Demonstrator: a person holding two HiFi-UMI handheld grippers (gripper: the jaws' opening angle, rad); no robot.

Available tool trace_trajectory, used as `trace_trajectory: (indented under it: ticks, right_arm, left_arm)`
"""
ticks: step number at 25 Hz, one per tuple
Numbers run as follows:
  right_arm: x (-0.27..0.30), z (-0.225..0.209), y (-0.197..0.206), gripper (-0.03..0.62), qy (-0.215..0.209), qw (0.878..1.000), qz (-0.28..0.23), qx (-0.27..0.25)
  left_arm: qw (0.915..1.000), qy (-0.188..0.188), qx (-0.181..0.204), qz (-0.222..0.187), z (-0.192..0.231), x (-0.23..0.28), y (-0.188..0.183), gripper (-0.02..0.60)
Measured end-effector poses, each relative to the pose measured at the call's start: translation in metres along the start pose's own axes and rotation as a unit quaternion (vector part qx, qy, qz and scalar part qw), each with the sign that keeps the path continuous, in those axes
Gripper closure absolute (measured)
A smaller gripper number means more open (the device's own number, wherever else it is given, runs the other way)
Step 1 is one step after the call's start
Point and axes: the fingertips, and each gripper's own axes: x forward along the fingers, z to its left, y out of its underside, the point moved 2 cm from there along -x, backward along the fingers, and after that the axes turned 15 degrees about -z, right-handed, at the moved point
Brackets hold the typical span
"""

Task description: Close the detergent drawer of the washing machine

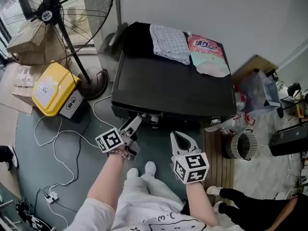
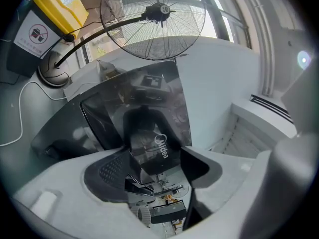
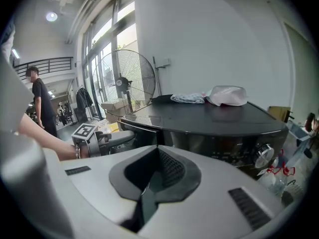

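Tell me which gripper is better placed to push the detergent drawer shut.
Left gripper: its jaws are on the detergent drawer front. The right gripper hangs back from the washing machine, shut and empty.

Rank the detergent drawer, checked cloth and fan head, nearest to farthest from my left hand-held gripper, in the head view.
From the left hand-held gripper:
1. Detergent drawer, right at its jaws.
2. Checked cloth, at the back of the machine top.
3. Fan head, far upper left.
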Motion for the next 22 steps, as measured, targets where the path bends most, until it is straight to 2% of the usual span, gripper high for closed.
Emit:
trace_trajectory:
  ticks: [11, 22]
  right_arm:
    - [0.007, 0.0, 0.004, 0.6, 0.012, 1.0, 0.004, 0.009]
    - [0.01, 0.0, 0.007, 0.6, 0.02, 1.0, 0.009, 0.008]
  left_arm:
    - [0.9999, -0.004, -0.005, 0.01, 0.001, 0.005, -0.002, 0.267]
    - [0.9996, -0.011, 0.006, 0.025, 0.006, 0.017, -0.006, 0.252]
